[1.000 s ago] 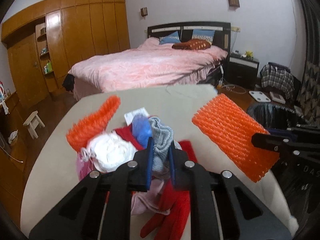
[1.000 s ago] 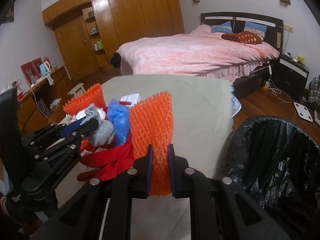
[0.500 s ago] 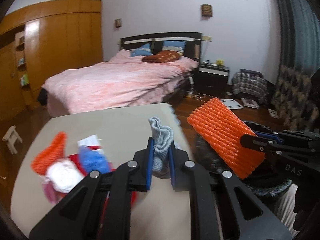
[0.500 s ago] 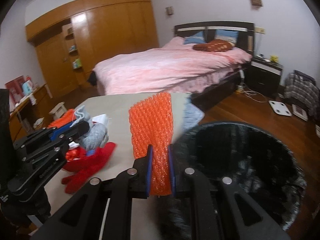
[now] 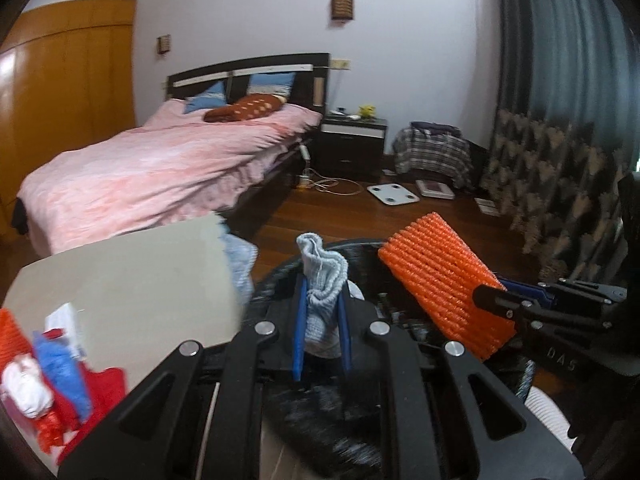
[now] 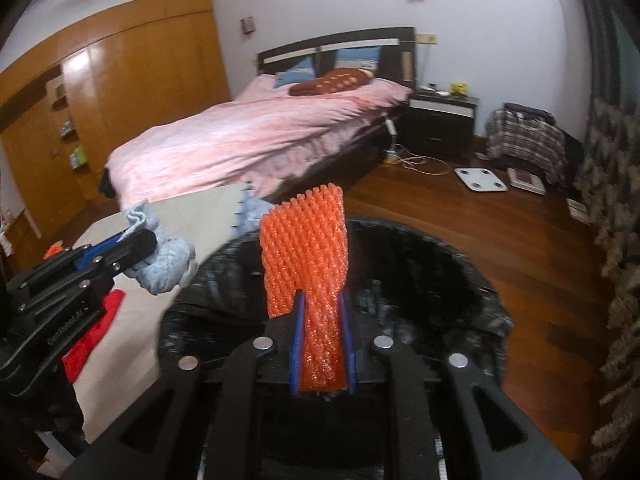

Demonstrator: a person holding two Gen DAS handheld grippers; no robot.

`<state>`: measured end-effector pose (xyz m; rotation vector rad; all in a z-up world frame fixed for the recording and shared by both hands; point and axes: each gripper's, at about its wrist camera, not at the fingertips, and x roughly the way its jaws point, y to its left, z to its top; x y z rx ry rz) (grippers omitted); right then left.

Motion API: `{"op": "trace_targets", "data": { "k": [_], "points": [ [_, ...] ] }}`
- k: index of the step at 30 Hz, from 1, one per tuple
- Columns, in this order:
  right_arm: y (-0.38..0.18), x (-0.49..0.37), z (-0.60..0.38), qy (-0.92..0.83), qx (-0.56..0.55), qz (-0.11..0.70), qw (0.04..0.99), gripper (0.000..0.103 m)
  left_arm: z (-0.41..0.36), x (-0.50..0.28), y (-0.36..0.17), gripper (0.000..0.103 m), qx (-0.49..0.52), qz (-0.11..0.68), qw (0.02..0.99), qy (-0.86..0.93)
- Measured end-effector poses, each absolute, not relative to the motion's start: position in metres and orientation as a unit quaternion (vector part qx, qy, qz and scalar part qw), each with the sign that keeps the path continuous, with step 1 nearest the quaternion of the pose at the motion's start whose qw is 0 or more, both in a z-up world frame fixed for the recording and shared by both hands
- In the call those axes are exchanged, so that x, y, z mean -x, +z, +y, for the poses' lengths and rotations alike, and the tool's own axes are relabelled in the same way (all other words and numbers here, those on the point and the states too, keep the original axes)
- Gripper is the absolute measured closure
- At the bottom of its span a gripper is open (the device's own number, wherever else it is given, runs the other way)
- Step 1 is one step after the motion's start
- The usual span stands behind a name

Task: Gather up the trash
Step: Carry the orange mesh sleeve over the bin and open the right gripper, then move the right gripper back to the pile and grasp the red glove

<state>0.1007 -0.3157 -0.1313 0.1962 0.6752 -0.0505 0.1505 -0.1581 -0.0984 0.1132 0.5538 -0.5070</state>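
Observation:
My left gripper [image 5: 322, 290] is shut on a pale blue-grey knitted sock [image 5: 324, 272], held over the near-left rim of a bin lined with a black bag [image 5: 320, 424]. My right gripper [image 6: 322, 304] has an orange foam net [image 6: 304, 240] standing upright between its pads above the bin's black bag [image 6: 440, 280]. Its jaws are opening, and the pads still touch the net. The left wrist view shows the right gripper [image 5: 492, 300] and net [image 5: 440, 280] on the right. In the right wrist view the left gripper [image 6: 132, 248] and sock [image 6: 168, 264] are at the left.
A beige table [image 5: 140, 272] lies to the left, with a pile of red, blue and white scraps [image 5: 48, 380] on its near corner. Beyond are a pink bed [image 5: 160, 168], a dark nightstand [image 5: 352, 144], a white scale [image 5: 392, 194] on the wooden floor and a patterned curtain [image 5: 560, 184].
Both grippers have swung right, away from the pile on the table, and now hang over the black-lined bin, the left carrying the sock and the right the orange net.

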Motion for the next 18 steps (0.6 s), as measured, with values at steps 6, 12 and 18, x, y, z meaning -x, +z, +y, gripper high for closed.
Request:
{"op": "trace_targets", "data": {
  "k": [6, 12, 18],
  "points": [
    [-0.138, -0.092, -0.333, -0.050, -0.101, 0.331, 0.937, 0.058, -0.172, -0.157, -0.110, 0.051, -0.054, 0.286, 0.918, -0.268],
    [-0.135, -0.090, -0.331, -0.052, -0.100, 0.320, 0.940, 0.028, -0.140, -0.153, -0.107, 0.041, -0.051, 0.283, 0.928, -0.238],
    [-0.123, -0.090, -0.310, -0.023, -0.100, 0.297, 0.949, 0.006, -0.091, -0.140, -0.092, 0.022, -0.054, 0.266, 0.946, -0.180]
  ]
}}
